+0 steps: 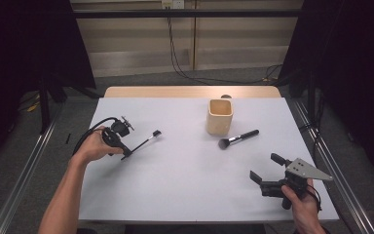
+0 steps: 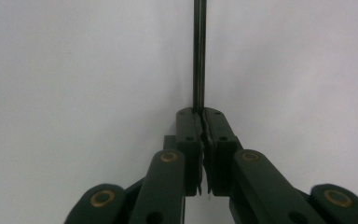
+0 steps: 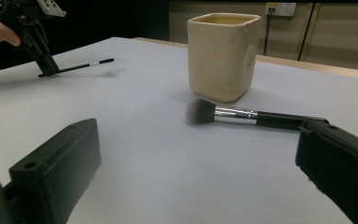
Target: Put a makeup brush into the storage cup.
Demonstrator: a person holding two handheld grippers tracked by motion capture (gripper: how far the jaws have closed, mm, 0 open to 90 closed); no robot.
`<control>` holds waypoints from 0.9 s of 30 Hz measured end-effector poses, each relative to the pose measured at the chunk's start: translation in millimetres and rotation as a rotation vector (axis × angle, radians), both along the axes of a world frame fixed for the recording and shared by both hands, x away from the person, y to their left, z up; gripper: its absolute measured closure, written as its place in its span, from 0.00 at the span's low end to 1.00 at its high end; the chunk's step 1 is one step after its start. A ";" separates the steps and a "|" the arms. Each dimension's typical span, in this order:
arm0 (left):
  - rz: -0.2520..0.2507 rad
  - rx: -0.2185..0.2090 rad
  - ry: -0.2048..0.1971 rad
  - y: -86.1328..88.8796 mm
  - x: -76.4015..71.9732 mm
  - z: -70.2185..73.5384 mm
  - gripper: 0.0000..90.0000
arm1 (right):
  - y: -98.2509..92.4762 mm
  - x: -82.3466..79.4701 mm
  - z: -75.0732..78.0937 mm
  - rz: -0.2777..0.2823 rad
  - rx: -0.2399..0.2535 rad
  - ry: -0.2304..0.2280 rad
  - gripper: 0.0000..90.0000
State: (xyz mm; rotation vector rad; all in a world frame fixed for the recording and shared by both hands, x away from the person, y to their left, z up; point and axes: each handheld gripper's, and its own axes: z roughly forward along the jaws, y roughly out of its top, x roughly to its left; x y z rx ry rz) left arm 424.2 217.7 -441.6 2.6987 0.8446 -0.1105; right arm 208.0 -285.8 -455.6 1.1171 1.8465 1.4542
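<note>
My left gripper point(image 1: 126, 155) is at the left of the table, shut on the tail end of a thin black make-up brush point(image 1: 146, 141). The brush slants up off the surface, its small tip pointing right. In the left gripper view the pads point(image 2: 189, 126) pinch the slim handle point(image 2: 199, 56), which runs straight ahead. A fat powder brush point(image 1: 238, 138) lies flat just right of a cream square cup point(image 1: 219, 117), bristles toward the front. My right gripper point(image 1: 264, 166) rests open at the front right, nothing between its jaws, facing the powder brush point(image 3: 242, 114) and the cup point(image 3: 223, 56).
A white mat point(image 1: 185, 185) covers the table, with a strip of bare wood point(image 1: 190, 91) along the far edge. Metal rails run along the floor on both sides. Cables trail across the floor behind the table.
</note>
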 end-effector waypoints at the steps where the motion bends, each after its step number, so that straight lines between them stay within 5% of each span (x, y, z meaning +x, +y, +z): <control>1: 0.002 -0.005 -0.011 0.9 0.3 1.1 0.96 | -0.1 -0.1 0.0 0.001 -0.002 -0.001 0.00; 2: 0.038 -0.049 -0.028 2.3 -0.1 3.8 0.96 | -0.5 -0.2 0.0 0.001 -0.001 -0.002 0.00; 7: 0.079 -0.072 -0.052 5.6 1.3 9.9 0.96 | -0.7 0.2 -0.1 -0.002 0.001 0.001 0.00; 10: 0.124 -0.137 -0.087 9.7 -0.3 10.9 0.96 | -0.8 -0.3 0.2 -0.002 0.003 -0.001 0.00; 16: 0.155 -0.231 -0.165 11.1 -7.3 16.6 0.95 | -1.2 -0.1 0.1 -0.004 0.006 -0.002 0.00; 27: 0.238 -0.347 -0.241 23.0 -18.3 13.3 0.95 | -1.6 -1.1 0.3 -0.007 0.005 -0.003 0.00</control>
